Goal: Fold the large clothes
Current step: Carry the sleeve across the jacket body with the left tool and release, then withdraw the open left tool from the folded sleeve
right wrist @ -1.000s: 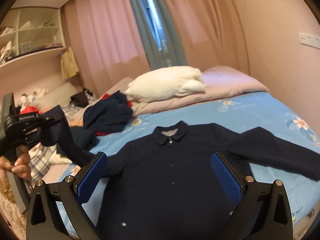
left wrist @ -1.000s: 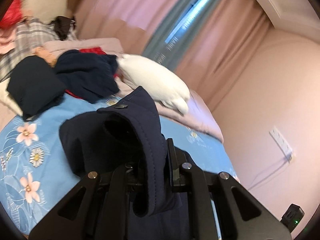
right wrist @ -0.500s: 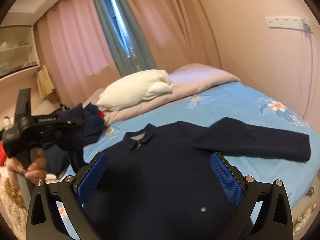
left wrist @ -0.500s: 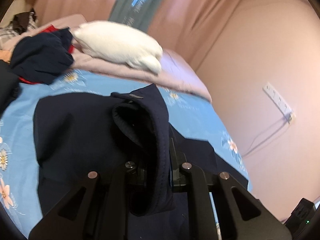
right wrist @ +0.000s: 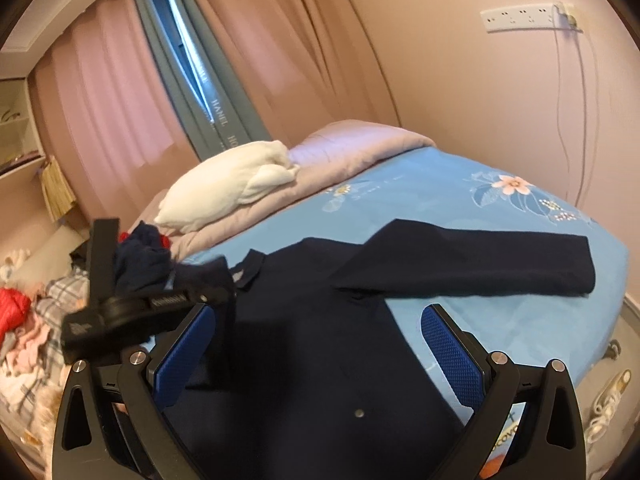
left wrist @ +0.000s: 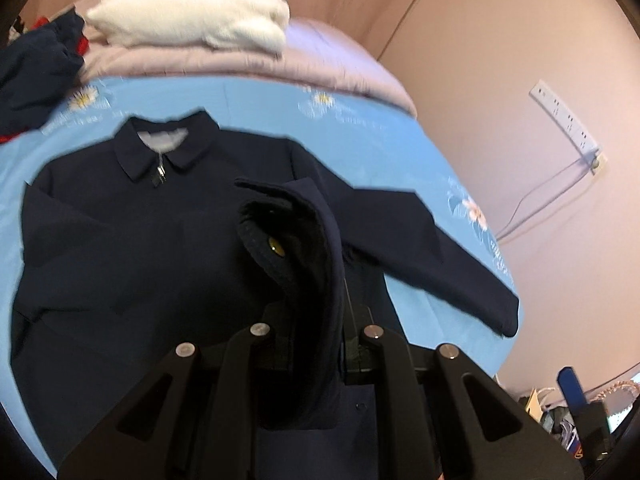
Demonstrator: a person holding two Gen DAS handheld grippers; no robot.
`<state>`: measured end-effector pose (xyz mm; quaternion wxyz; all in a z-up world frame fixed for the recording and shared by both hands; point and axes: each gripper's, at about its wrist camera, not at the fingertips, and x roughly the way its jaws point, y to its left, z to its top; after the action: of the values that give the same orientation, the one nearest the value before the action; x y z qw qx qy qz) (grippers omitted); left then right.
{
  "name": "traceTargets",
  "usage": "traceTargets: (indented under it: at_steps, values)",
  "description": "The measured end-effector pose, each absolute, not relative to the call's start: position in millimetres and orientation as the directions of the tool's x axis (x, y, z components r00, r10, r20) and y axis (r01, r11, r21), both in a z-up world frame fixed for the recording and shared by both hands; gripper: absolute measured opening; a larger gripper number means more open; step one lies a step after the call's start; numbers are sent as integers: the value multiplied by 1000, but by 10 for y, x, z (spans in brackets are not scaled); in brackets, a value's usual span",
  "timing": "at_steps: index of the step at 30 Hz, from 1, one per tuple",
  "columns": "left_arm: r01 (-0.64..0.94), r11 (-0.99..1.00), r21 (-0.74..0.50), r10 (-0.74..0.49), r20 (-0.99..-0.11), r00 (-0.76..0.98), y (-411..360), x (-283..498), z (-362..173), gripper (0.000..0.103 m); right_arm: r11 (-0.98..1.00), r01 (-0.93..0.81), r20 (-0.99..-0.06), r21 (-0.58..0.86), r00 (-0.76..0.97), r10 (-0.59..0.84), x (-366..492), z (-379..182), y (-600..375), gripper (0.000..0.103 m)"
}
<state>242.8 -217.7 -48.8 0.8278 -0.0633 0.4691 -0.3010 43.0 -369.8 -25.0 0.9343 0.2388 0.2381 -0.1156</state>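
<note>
Matt navy cloth jacket

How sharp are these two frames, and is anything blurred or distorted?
Left wrist view: the white pillow and blue sheet near it are smeared, while the sleeve cuff in the shut jaws stays sharp. Right wrist view: the left gripper is streaked with blur; the navy jacket is dark, with little detail. Both show fisheye bending at the edges.

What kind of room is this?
Most likely a bedroom: there's a bed with a blue flowered sheet, a white pillow at its head, and pink curtains behind.
</note>
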Motion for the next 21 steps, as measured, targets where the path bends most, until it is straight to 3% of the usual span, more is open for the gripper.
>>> traceTargets:
  at_steps: [12,15,17,21]
  values:
    - [439,836,-330,-490,-810,323,-2453,2390,-911,17,840,368,-522,398,844,-122,384,-357,-3844,103]
    - [452,837,-308,-485,-801,350,-2427,2349,-861,29,837,375,-530,397,839,-124,386,-380,-3859,103]
    - [459,835,-303,-488,-793,365,-2387,2324,-783,48,836,379,-535,396,836,-125,389,-395,-3876,103]
    - [460,837,-296,-500,-754,426,-2189,2277,-525,61,836,382,-544,394,830,-123,414,-411,-3879,103]
